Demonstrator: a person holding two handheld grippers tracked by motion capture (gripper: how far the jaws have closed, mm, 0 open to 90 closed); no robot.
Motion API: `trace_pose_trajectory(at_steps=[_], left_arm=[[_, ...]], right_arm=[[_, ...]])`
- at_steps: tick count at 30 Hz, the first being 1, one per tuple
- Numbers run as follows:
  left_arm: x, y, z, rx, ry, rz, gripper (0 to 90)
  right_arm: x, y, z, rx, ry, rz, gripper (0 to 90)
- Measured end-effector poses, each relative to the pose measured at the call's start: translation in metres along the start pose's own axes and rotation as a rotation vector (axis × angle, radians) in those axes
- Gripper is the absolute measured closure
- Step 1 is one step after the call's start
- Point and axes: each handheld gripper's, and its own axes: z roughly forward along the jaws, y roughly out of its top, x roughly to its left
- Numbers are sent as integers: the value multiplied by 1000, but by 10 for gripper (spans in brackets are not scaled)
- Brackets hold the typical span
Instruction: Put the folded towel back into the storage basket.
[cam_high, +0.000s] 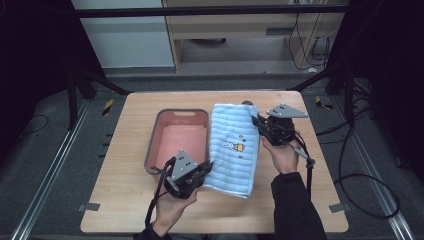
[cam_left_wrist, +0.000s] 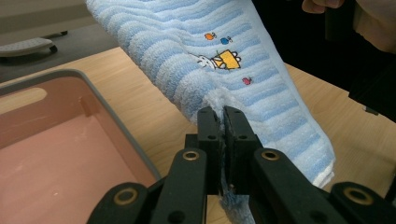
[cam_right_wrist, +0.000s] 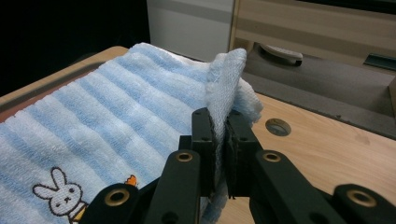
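Your left hand-held gripper sits at about 6 o'clock on the tabletop, and its jaws are clamped tight on the near corner of the blue striped towel. In the left gripper view, the left hand-held gripper has the terry cloth pinched between its two black jaws, with a little fringe of fabric hanging out below them.

Your right hand-held gripper is at about 1 o'clock from the tabletop's centre, and its jaws are closed on the far right corner of the same towel. In the right gripper view, the right hand-held gripper squeezes a fold of the towel that stands up between the jaws.

The towel stretches between your two grippers, running from about 12 o'clock back toward 6 o'clock, just right of the tabletop's centre. Whether its middle rests on the wood cannot be told from the high view; in the left gripper view the towel rises away from the tabletop. A small embroidered rabbit patch faces up near its middle.

The grey-rimmed pink tub stands at about 9 o'clock of the towel, just beside its left edge. Your left hand-held gripper hangs at the tub's near right corner.
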Motion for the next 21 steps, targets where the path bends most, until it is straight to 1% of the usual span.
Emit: trace_pose_trajectory(at_steps=[2, 3, 4, 5, 6, 9, 10, 11, 12, 13, 16, 17, 19, 20, 21], left_arm=[[5, 1, -5, -8, 7, -2, 861], [9, 2, -10, -15, 19, -4, 862], [9, 2, -10, -15, 19, -4, 861], [14, 3, -14, -18, 26, -4, 861], [14, 3, -14, -18, 26, -4, 861], [22, 4, -22, -26, 47, -3, 861], [22, 4, -22, -26, 47, -3, 861], [24, 4, -24, -27, 51, -4, 862], [29, 4, -28, -30, 60, -3, 862], [29, 4, -28, -30, 60, -3, 862], [37, 3, -33, -38, 68, -25, 861], [40, 2, -35, -41, 72, -33, 862], [46, 2, -40, -47, 87, -38, 861], [46, 2, -40, -47, 87, -38, 862], [49, 2, -43, -50, 93, -41, 862]], right_arm=[[5, 8, 5, -2, 7, -6, 843], [7, 10, 6, -3, 9, -10, 843], [9, 12, 8, -2, 12, -11, 843], [10, 14, 10, -6, 13, -13, 843], [10, 14, 10, -6, 13, -13, 843], [19, 22, 17, -9, 25, -20, 843], [19, 22, 17, -9, 25, -20, 843], [23, 26, 21, -14, 31, -22, 843], [25, 27, 22, -15, 33, -24, 843], [27, 30, 24, -16, 37, -25, 843], [30, 34, 28, -12, 44, -35, 842], [32, 36, 30, -17, 50, -28, 843], [38, 41, 35, -19, 57, -33, 843], [38, 41, 35, -19, 57, -33, 843], [41, 45, 39, -20, 61, -36, 842]])
